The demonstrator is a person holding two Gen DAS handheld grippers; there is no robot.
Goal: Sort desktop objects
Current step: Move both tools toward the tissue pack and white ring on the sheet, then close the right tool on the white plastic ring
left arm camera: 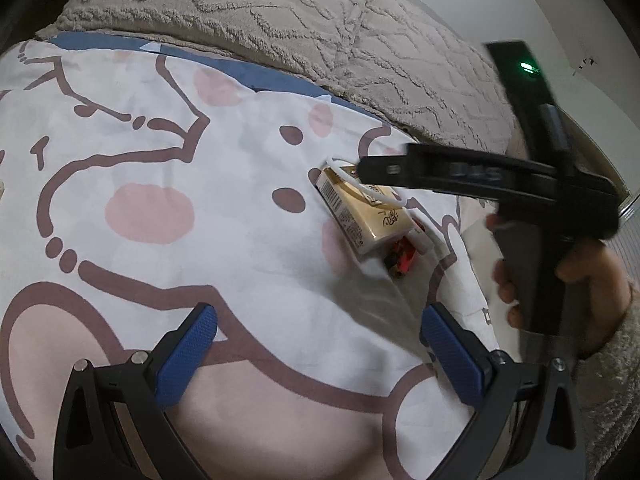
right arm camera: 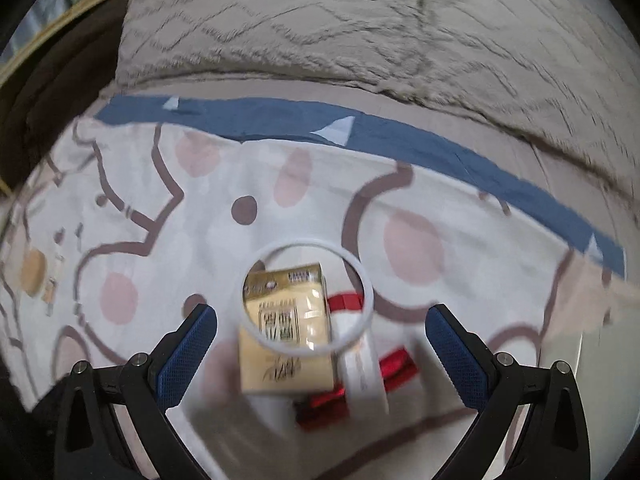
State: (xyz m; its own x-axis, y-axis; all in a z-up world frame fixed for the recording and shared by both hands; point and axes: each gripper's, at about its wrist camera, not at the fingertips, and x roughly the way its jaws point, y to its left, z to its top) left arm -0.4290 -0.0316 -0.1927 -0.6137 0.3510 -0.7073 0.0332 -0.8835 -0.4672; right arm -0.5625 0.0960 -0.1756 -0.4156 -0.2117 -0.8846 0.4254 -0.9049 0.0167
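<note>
Surface: printed bedsheet (right arm camera: pixel 208 240), blue band along its far edge.
Gold box (right arm camera: pixel 286 344): lying flat mid-sheet, white ring (right arm camera: pixel 308 298) on top, red item (right arm camera: pixel 394 364) just beside.
Left gripper (left arm camera: pixel 320 344): jaws wide, empty.
Right gripper (right arm camera: pixel 320 344): jaws wide, empty, above box.

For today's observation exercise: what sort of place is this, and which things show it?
Probably a bedroom, on a bed: a cartoon-print sheet covers the surface, a textured beige blanket lies behind it, and a white wall rises beyond.
</note>
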